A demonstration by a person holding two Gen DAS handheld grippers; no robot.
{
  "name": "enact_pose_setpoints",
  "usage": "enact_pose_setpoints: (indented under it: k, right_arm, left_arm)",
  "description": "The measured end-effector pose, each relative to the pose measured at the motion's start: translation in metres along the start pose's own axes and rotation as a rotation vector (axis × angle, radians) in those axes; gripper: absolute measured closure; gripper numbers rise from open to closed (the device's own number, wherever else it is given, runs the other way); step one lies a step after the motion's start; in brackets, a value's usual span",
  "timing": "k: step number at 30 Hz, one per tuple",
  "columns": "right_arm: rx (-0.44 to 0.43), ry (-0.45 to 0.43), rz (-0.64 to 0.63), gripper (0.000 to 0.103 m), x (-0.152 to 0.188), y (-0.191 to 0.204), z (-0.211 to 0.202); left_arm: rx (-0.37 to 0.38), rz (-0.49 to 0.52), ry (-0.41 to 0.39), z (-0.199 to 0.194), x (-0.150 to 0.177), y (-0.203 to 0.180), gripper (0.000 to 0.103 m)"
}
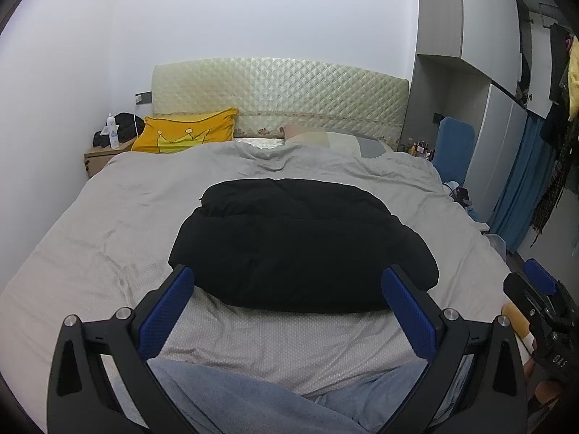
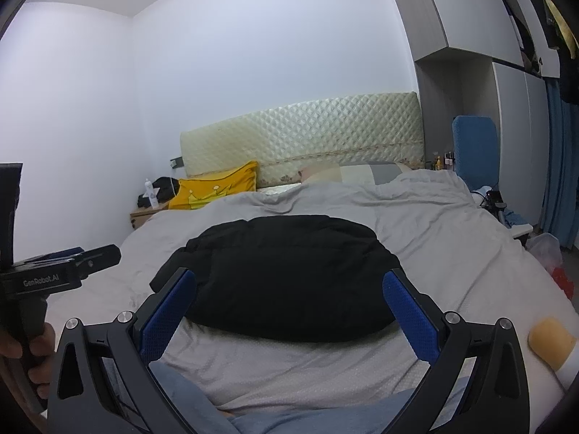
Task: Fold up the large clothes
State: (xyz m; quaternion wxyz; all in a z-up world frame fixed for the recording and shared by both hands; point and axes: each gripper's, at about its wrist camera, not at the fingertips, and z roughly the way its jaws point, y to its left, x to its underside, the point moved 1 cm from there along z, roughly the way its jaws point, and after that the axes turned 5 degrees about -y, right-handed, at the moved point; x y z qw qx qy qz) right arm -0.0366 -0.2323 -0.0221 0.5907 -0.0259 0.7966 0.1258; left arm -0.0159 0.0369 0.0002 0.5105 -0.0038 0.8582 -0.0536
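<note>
The left gripper point(image 1: 287, 282) and right gripper point(image 2: 289, 284) both gape wide and empty, their blue pads dimpled. Centre frame, the black puffy jacket point(image 1: 300, 246) lies folded in a rounded bundle on the wrinkled grey bedsheet point(image 1: 108, 224). The left tool's body reads "GenRobot.AI". Beyond stands a diamond-quilted headboard point(image 1: 278, 90).

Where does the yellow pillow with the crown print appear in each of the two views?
Left wrist view: yellow pillow with the crown print, upper left, against the quilted cream headboard.
Right wrist view: the pillow sits left of centre, at mid-height.
Shared landmark: the folded black padded jacket on the grey bed.
</note>
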Motion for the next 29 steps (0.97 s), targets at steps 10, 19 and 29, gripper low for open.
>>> enact_pose_setpoints:
  k: [10,19,29]
  right_arm:
    - [0.001,-0.001,0.000,0.000,0.0016,0.0012,-0.0021]
    - [0.003,-0.005,-0.002,0.000,0.0018,0.0024,-0.0033]
    - [0.001,-0.002,0.002,0.000,0.0012,0.0028,-0.0046]
  left_arm:
    - [0.008,-0.003,0.001,-0.0014,0.0020,0.0023,0.000]
    - [0.010,-0.001,0.002,-0.0016,0.0014,0.0028,0.000]
    - [0.021,0.012,0.000,-0.0044,0.0011,-0.0012,0.000]
